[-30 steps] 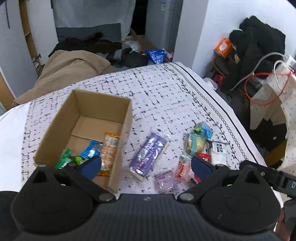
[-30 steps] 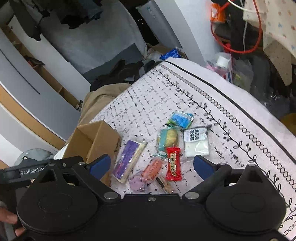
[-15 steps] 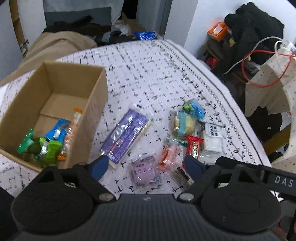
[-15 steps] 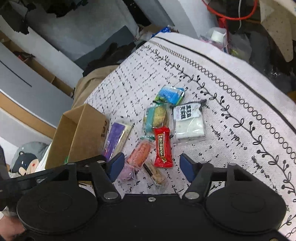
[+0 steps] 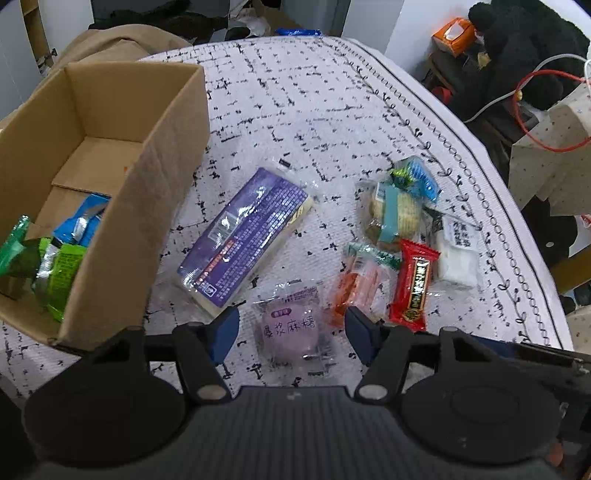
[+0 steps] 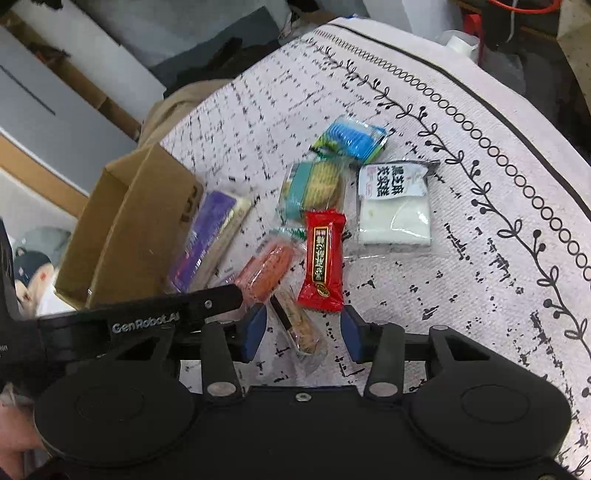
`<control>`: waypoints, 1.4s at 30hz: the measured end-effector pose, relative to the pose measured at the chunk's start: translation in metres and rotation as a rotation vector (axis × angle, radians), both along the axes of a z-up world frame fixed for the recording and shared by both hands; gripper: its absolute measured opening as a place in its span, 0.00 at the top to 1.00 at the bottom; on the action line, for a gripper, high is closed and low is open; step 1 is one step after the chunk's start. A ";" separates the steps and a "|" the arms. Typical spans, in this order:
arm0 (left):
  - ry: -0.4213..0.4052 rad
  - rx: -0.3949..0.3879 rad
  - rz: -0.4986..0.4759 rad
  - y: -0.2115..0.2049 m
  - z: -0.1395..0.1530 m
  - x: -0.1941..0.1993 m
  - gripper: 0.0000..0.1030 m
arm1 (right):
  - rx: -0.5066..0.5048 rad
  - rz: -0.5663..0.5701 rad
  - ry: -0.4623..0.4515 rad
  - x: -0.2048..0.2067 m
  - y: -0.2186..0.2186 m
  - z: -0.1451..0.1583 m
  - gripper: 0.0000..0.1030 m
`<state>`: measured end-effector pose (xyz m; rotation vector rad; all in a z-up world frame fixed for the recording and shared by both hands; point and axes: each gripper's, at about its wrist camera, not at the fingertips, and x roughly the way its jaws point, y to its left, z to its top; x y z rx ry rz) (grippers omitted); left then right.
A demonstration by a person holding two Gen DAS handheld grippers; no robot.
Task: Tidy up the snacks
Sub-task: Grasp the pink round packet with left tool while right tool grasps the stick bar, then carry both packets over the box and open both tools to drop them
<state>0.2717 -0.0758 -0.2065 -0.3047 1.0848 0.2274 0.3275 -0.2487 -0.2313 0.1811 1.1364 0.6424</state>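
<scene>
My left gripper (image 5: 291, 338) hangs open over a pale purple mochi packet (image 5: 291, 328) that lies between its blue pads. Beside the packet lie a long purple pack (image 5: 245, 236), an orange snack (image 5: 356, 282) and a red bar (image 5: 413, 284). The cardboard box (image 5: 147, 192) at left holds green and blue packets (image 5: 59, 254). My right gripper (image 6: 301, 334) is open around a thin clear-wrapped brown stick (image 6: 299, 325), with the red bar (image 6: 323, 260) just ahead. Beyond are the cracker pack (image 6: 314, 188), white cake packet (image 6: 395, 206) and blue packet (image 6: 351, 138).
The patterned cloth (image 5: 303, 99) covers a round table; its edge (image 5: 517, 229) curves along the right. Off that edge stand dark bags, a red cable (image 5: 546, 110) and an orange box (image 5: 454, 33). The left gripper's body (image 6: 140, 314) crosses the right wrist view at left.
Both grippers have come down closer to the snack pile. The left has swung from the box over to the purple mochi packet. The right has narrowed its opening around the brown stick.
</scene>
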 end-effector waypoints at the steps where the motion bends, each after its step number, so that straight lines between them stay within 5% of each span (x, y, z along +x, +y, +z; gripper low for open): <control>1: 0.005 -0.005 0.001 0.000 -0.003 0.001 0.39 | -0.013 0.010 -0.002 0.000 0.003 -0.002 0.57; 10: 0.029 0.007 0.016 0.002 -0.023 0.003 0.43 | -0.081 0.051 -0.013 -0.001 0.017 -0.010 0.63; 14: 0.026 0.009 0.008 0.002 -0.019 0.001 0.66 | -0.096 0.094 -0.028 -0.004 0.026 -0.010 0.69; 22: 0.003 0.008 0.013 0.006 -0.001 -0.009 0.67 | -0.100 0.155 -0.060 -0.014 0.034 -0.005 0.83; 42: -0.123 0.066 0.059 0.031 0.070 -0.038 0.67 | 0.087 0.094 -0.194 -0.028 0.030 0.057 0.84</control>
